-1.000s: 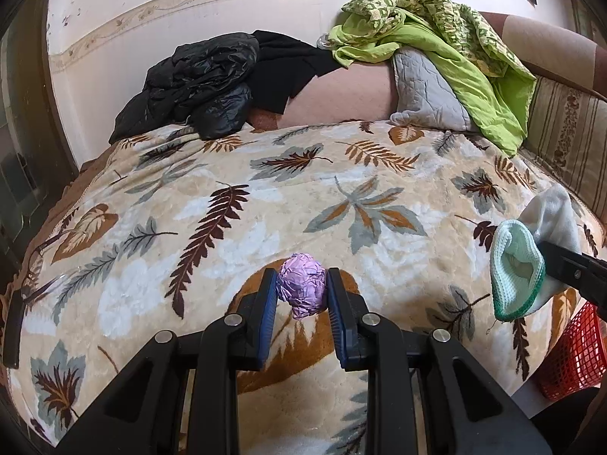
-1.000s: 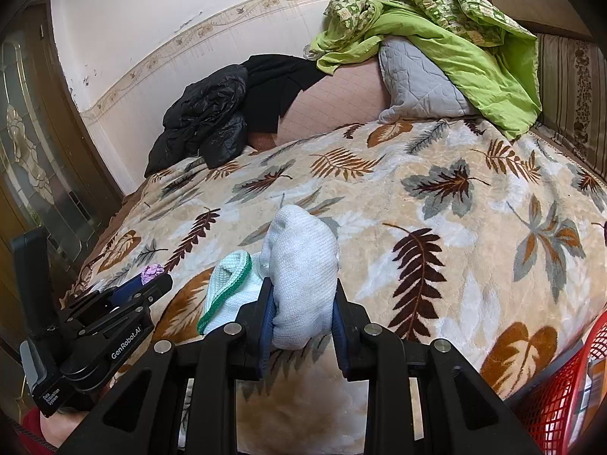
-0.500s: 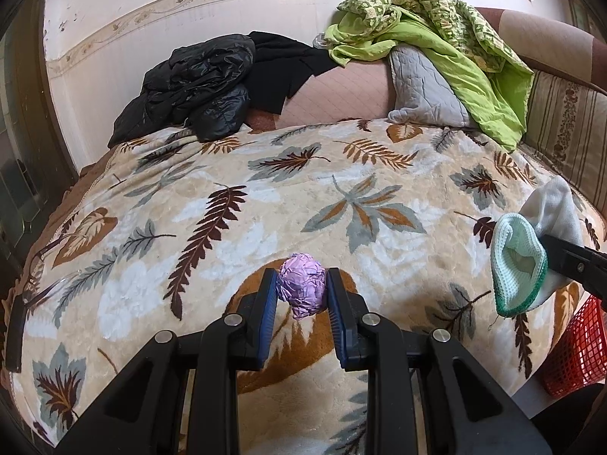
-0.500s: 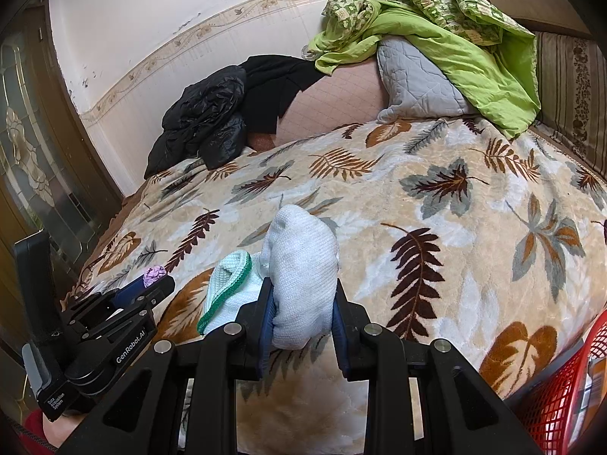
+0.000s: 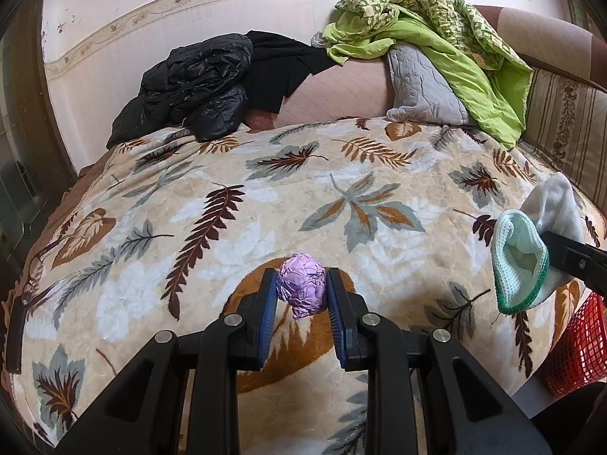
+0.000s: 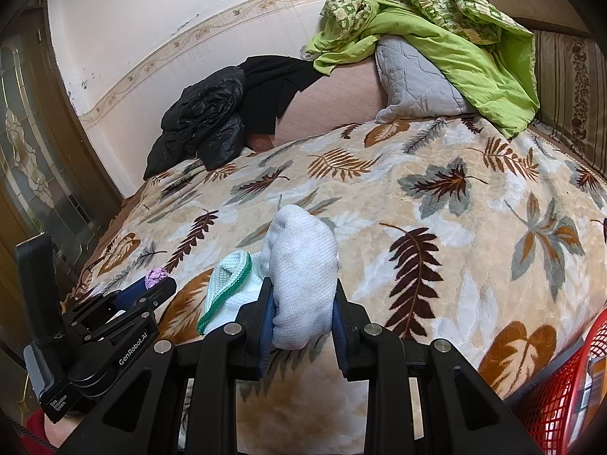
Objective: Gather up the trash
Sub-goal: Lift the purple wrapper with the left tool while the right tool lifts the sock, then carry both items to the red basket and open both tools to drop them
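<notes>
A crumpled purple paper ball (image 5: 302,285) sits between the blue pads of my left gripper (image 5: 301,290), which is shut on it just above the leaf-patterned blanket (image 5: 265,197). In the right wrist view the same ball (image 6: 156,276) peeks out over the left gripper's black body (image 6: 114,318) at the lower left. My right gripper (image 6: 301,305) is shut on a white sock (image 6: 303,265) whose green-edged cuff (image 6: 227,288) hangs to the left. From the left wrist view that sock (image 5: 527,254) hangs at the right edge, its cuff open toward the camera.
A red mesh basket (image 6: 561,394) stands off the bed's near right corner, also the red basket (image 5: 573,349). Black jackets (image 5: 197,87), a grey pillow (image 5: 421,91) and a green quilt (image 5: 447,34) are piled along the far wall. Striped headboard (image 5: 565,125) at right, a door (image 6: 34,144) at left.
</notes>
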Demonstrator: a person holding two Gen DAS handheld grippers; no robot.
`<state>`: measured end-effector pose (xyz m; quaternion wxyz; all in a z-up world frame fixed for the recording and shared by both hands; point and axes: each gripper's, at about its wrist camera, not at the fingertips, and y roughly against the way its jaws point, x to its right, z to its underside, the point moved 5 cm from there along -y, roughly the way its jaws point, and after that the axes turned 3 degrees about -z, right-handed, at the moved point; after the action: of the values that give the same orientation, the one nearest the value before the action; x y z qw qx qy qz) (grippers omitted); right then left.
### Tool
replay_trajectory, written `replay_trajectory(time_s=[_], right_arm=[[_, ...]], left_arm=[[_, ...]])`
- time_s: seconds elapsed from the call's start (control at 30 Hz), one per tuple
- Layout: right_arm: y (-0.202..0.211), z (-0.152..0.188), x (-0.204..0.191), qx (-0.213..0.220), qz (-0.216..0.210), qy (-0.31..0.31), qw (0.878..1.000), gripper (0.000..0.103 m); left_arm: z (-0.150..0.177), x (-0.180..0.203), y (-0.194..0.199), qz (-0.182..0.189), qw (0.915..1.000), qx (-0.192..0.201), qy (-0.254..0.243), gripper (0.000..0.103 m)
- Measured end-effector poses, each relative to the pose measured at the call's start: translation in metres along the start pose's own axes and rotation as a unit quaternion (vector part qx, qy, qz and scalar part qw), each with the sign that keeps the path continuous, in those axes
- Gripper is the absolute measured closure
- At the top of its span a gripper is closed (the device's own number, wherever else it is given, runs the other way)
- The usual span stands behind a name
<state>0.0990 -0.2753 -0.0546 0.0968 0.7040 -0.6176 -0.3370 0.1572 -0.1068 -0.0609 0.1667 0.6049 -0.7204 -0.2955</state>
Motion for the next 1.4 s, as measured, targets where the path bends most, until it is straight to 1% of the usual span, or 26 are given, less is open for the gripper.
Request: replay_trajectory(time_s=[0.63, 0.77, 0.87, 0.97, 1.07, 1.1, 1.13, 1.17, 1.2, 1.23, 1.27, 1.3, 1.33, 1.37, 1.4], right_arm=[[0.001, 0.0, 0.002, 0.001, -0.001, -0.001, 1.0, 0.074], [0.002, -0.001, 0.004, 0.003, -0.001, -0.004, 1.0, 0.074], [0.007, -0.002, 0.008, 0.008, 0.003, -0.011, 1.0, 0.074], [0.024, -0.005, 0.019, 0.024, 0.014, -0.027, 0.999, 0.074], [0.048, -0.005, 0.04, 0.035, 0.031, -0.044, 0.998, 0.074], [0.065, -0.006, 0.054, 0.045, 0.046, -0.051, 0.997, 0.074], [0.076, -0.006, 0.065, 0.052, 0.059, -0.057, 0.995, 0.074], [0.088, -0.006, 0.077, 0.058, 0.072, -0.064, 0.994, 0.074], [0.109, -0.004, 0.097, 0.066, 0.092, -0.081, 0.99, 0.074], [0.123, -0.002, 0.111, 0.071, 0.106, -0.094, 0.987, 0.074], [0.142, 0.001, 0.129, 0.078, 0.128, -0.109, 0.983, 0.074], [0.153, 0.003, 0.139, 0.083, 0.142, -0.115, 0.98, 0.074], [0.172, 0.008, 0.155, 0.091, 0.165, -0.125, 0.974, 0.074], [0.19, 0.014, 0.17, 0.096, 0.187, -0.134, 0.968, 0.074], [0.204, 0.019, 0.181, 0.098, 0.205, -0.144, 0.963, 0.074]], left_arm=[[0.0, 0.004, 0.0, -0.001, 1.0, 0.0, -0.001, 0.078], [0.001, 0.007, 0.0, 0.005, 1.0, -0.001, -0.003, 0.078], [0.001, 0.011, 0.0, 0.028, 0.9996, -0.005, -0.001, 0.078], [-0.001, 0.022, 0.005, 0.054, 0.9985, -0.006, -0.01, 0.078], [-0.007, 0.059, 0.015, 0.1, 0.9947, -0.006, -0.026, 0.078], [-0.009, 0.072, 0.019, 0.114, 0.9929, -0.005, -0.034, 0.078], [-0.011, 0.088, 0.023, 0.137, 0.9896, -0.006, -0.044, 0.078], [-0.014, 0.107, 0.03, 0.164, 0.9849, -0.007, -0.055, 0.078], [-0.016, 0.123, 0.035, 0.185, 0.9806, -0.008, -0.064, 0.078], [-0.016, 0.143, 0.042, 0.211, 0.9744, -0.01, -0.077, 0.078], [-0.017, 0.165, 0.048, 0.239, 0.9665, -0.015, -0.092, 0.078], [-0.016, 0.189, 0.057, 0.272, 0.9561, -0.021, -0.106, 0.078], [-0.015, 0.208, 0.063, 0.294, 0.9482, -0.026, -0.118, 0.078], [-0.014, 0.23, 0.069, 0.319, 0.938, -0.034, -0.131, 0.078], [-0.011, 0.248, 0.075, 0.338, 0.9296, -0.042, -0.141, 0.078]])
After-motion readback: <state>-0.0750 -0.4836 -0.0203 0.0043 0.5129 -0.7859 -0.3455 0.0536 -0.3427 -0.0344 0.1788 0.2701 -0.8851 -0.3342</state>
